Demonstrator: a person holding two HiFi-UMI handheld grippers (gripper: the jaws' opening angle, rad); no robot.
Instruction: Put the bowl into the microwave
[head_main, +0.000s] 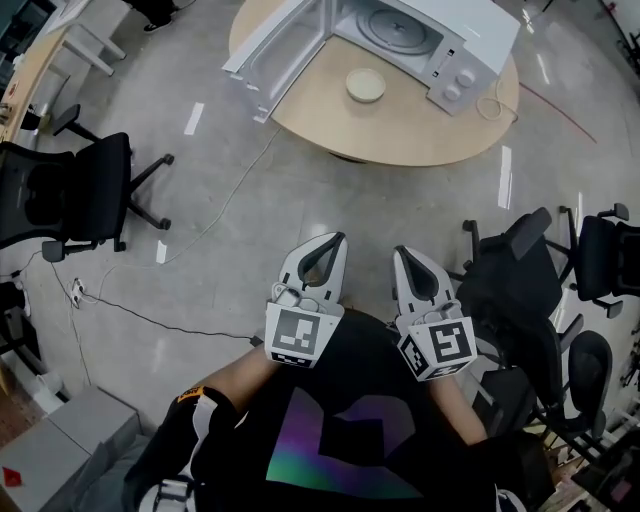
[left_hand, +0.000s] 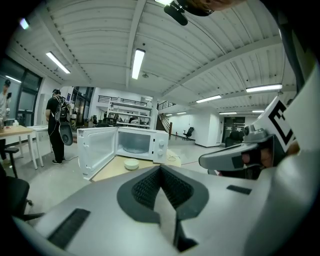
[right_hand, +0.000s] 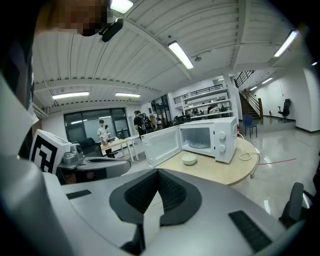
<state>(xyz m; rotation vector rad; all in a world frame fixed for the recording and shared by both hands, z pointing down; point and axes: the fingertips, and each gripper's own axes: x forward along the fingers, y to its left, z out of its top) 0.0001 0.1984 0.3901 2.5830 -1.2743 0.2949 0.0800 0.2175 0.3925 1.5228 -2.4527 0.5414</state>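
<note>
A pale cream bowl sits on the round wooden table, just in front of the white microwave, whose door hangs wide open to the left. Both grippers are held close to my body, well short of the table. My left gripper and right gripper are shut with nothing between the jaws. In the left gripper view the bowl lies beyond the closed gripper. The right gripper view shows the bowl before the microwave, past my gripper.
Black office chairs stand at the left and right of the grey floor. A cable runs from the table across the floor. A grey box sits at lower left. People stand by desks in the background.
</note>
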